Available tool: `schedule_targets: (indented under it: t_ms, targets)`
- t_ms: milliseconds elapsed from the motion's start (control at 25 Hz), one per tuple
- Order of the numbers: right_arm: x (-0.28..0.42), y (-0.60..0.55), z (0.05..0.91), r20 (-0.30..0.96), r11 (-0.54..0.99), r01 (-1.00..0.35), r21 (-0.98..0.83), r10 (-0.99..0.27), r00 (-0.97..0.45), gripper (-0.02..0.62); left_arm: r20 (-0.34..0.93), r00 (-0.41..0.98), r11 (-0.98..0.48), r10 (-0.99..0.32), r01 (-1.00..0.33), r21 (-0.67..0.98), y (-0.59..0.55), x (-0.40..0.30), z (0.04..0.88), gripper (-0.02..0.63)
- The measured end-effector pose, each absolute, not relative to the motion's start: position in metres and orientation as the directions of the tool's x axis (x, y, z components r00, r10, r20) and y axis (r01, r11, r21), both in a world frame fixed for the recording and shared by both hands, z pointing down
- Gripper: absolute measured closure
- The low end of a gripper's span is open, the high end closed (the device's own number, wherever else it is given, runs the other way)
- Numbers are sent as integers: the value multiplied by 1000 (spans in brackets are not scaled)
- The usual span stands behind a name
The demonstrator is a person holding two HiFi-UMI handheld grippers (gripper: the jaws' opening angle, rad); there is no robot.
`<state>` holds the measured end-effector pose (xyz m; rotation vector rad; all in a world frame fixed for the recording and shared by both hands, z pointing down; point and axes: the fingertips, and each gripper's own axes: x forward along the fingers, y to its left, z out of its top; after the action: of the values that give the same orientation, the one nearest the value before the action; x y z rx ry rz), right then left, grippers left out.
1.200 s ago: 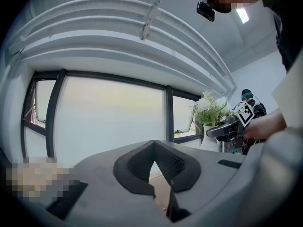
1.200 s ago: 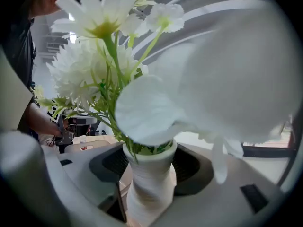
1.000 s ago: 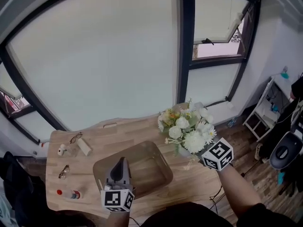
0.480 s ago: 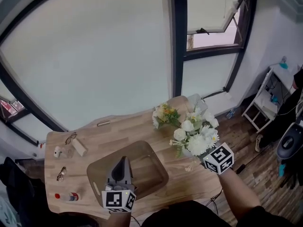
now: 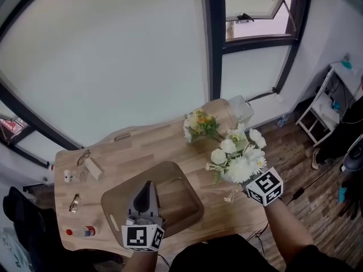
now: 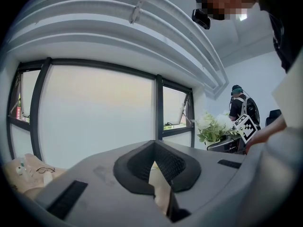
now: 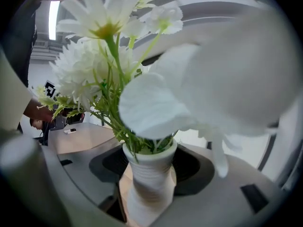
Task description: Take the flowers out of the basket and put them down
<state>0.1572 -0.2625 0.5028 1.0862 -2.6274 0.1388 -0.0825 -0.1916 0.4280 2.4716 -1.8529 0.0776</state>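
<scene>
My right gripper (image 5: pixel 241 180) is shut on the ribbed white vase (image 7: pixel 149 181) of a white flower bunch (image 5: pixel 238 156). It holds the bunch upright over the table's right part, outside the basket. In the right gripper view the blooms (image 7: pixel 109 18) fill the picture and both pads press the vase. A second bunch with yellow and white flowers (image 5: pixel 198 124) stands at the table's far edge. The brown basket (image 5: pixel 181 215) sits at the near middle. My left gripper (image 5: pixel 146 190) hangs over its near rim, jaws together with nothing between them (image 6: pixel 156 176).
On the wooden table (image 5: pixel 142 152), at the left, lie glasses (image 5: pixel 83 158), a white block (image 5: pixel 94 168), a second pair of glasses (image 5: pixel 75 203) and a red-capped bottle (image 5: pixel 81 231). A white shelf (image 5: pixel 334 95) stands on the floor at the right. Windows lie beyond the far edge.
My right gripper has carried the white flowers to the right and nearer me, away from the yellow bunch. The left gripper has stayed over the basket.
</scene>
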Motion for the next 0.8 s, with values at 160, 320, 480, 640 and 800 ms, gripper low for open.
schedule_targets:
  t_ms: [160,320,480,640,800]
  targets:
    - [156,-266,522,309,707,-707,8,-674,-671,304,86,288,-289,-954,-957,5,-196,-79,435,604]
    - [153,-271,542,313,701,-713,-13,-674,-669,304,106,284,-286,-953,-958,3,-200,-79,443,604]
    - [151,-273,561,330,692,-721,-21,-676,-659,304,132,271,-271,-954,-962,17,-194,-82,454,604]
    - [149,-277,571,334,687,-726,-14,-681,-651,304,146,261,-262,-954,-965,18,-190,-87,460,604]
    - [146,-281,579,334,684,-730,-8,-686,-647,304,154,245,-244,-957,-969,24,-187,-96,462,604]
